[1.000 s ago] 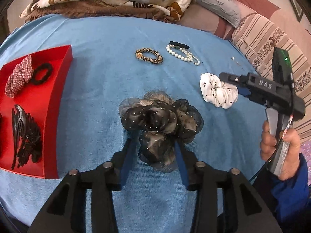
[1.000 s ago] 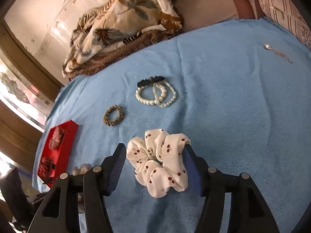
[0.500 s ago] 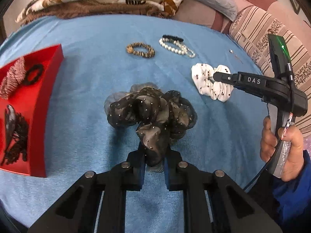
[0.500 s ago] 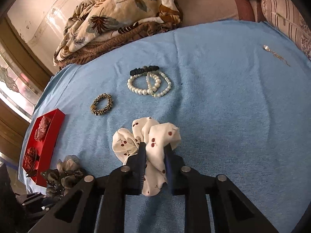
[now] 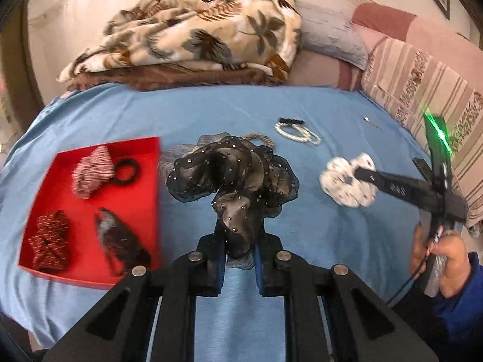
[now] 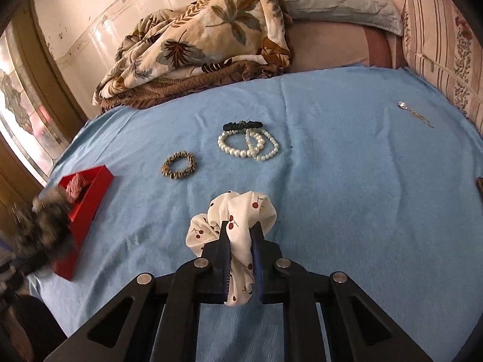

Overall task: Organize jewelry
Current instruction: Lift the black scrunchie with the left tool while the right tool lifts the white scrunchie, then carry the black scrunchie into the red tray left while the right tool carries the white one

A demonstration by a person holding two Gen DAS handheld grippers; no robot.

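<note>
My left gripper is shut on a black sheer studded scrunchie and holds it raised above the blue cloth, just right of the red tray. The tray holds a checked scrunchie, a black hair tie, a red patterned scrunchie and a dark claw clip. My right gripper is shut on a white cherry-print scrunchie, lifted off the cloth. It also shows in the left wrist view.
On the blue cloth lie pearl bracelets with a black hair band, a leopard-print scrunchie and a thin silver chain. A folded floral blanket and pillows line the far edge.
Both grippers closed on their scrunchies and lifted them off the cloth. The left one has moved left toward the red tray.
</note>
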